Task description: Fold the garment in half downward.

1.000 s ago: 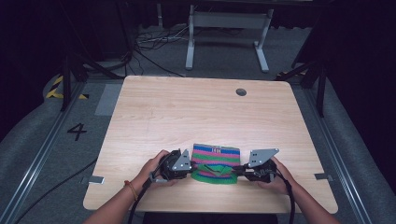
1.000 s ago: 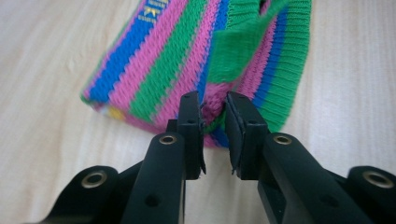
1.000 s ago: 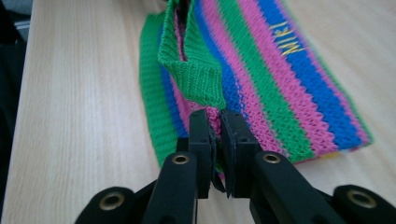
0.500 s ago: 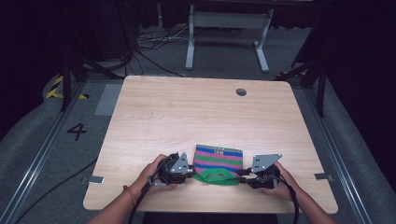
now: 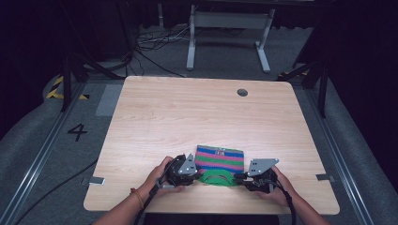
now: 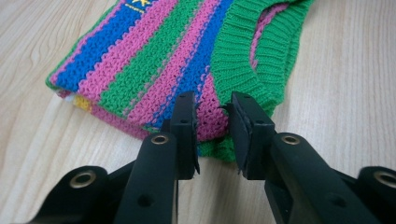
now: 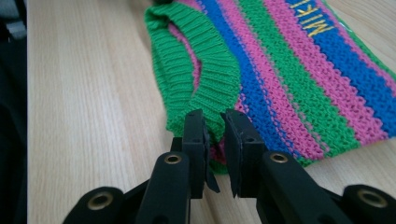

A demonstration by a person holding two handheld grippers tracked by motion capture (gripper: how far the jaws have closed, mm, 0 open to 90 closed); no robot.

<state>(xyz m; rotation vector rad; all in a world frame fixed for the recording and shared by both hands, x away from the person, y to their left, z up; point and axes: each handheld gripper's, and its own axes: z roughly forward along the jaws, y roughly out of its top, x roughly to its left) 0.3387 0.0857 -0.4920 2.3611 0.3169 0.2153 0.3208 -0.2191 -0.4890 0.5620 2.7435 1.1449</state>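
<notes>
Two grippers pinch the striped knit garment (image 5: 219,159) at the tabletop's (image 5: 197,112) near edge: left gripper (image 6: 214,135) and right gripper (image 7: 215,149) fingers clamped on opposite corners beside its green collar (image 5: 217,178), apparently to fold it.

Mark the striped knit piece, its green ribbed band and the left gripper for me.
striped knit piece (image 5: 220,159): high view, middle of its stripes.
green ribbed band (image 7: 208,74): right gripper view, ribbed loop.
left gripper (image 6: 214,119): left gripper view, midway between its fingertips.
</notes>
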